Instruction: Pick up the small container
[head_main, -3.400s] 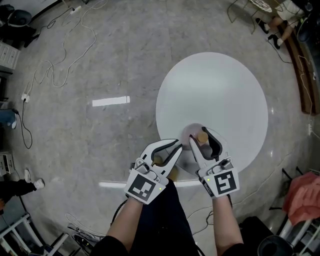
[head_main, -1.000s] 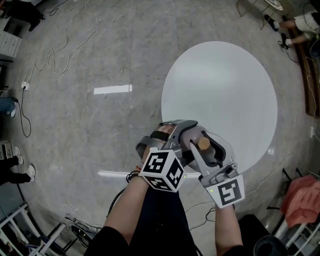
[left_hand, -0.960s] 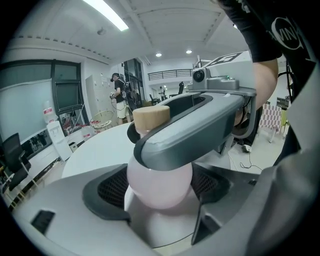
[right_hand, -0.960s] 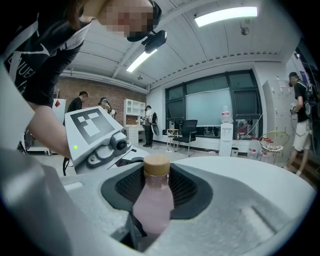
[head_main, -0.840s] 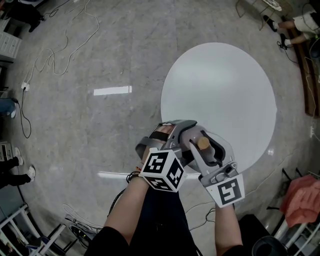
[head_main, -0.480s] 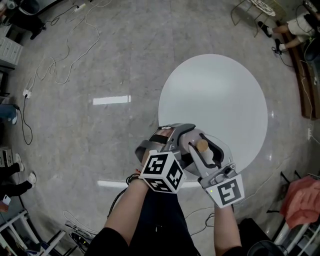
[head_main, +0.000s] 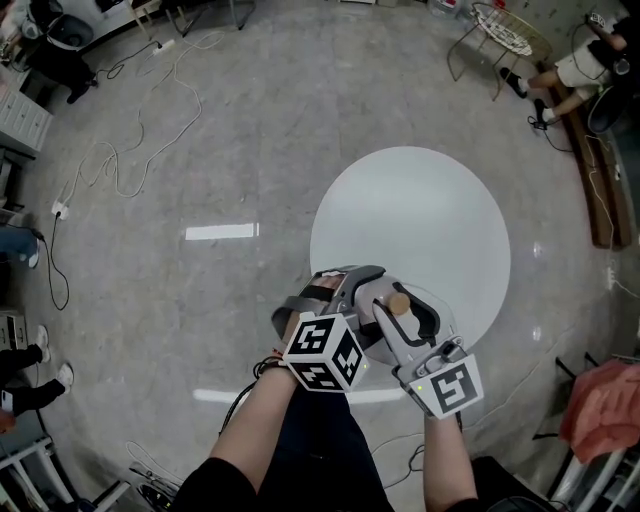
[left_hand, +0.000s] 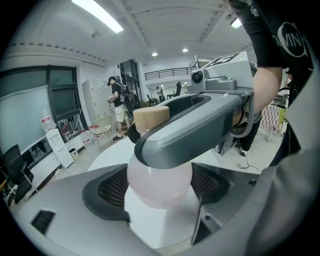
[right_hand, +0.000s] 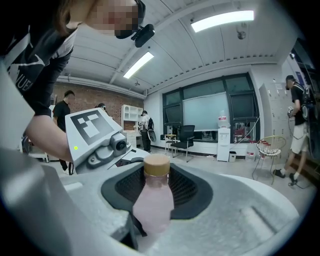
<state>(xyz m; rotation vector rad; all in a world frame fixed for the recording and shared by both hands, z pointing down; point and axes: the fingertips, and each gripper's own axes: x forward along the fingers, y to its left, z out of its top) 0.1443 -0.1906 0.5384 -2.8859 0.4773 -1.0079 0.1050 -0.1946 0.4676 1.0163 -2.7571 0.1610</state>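
Farther below me than 1 second ago lies the round white table (head_main: 440, 200), its disc now smaller against the grey marbled floor (head_main: 200, 150). My 2 grippers have come up off it together, keeping the same crossed pose. My left gripper (left_hand: 160, 190) is clamped on the round belly of the small pale-pink plastic bottle (head_main: 398, 301), its black pads pressing both sides. My right gripper (right_hand: 160, 200) grasps the same bottle with jaws spread wide. The bottle hangs upright above the table's near edge, its tan cap (right_hand: 156, 165) on top.
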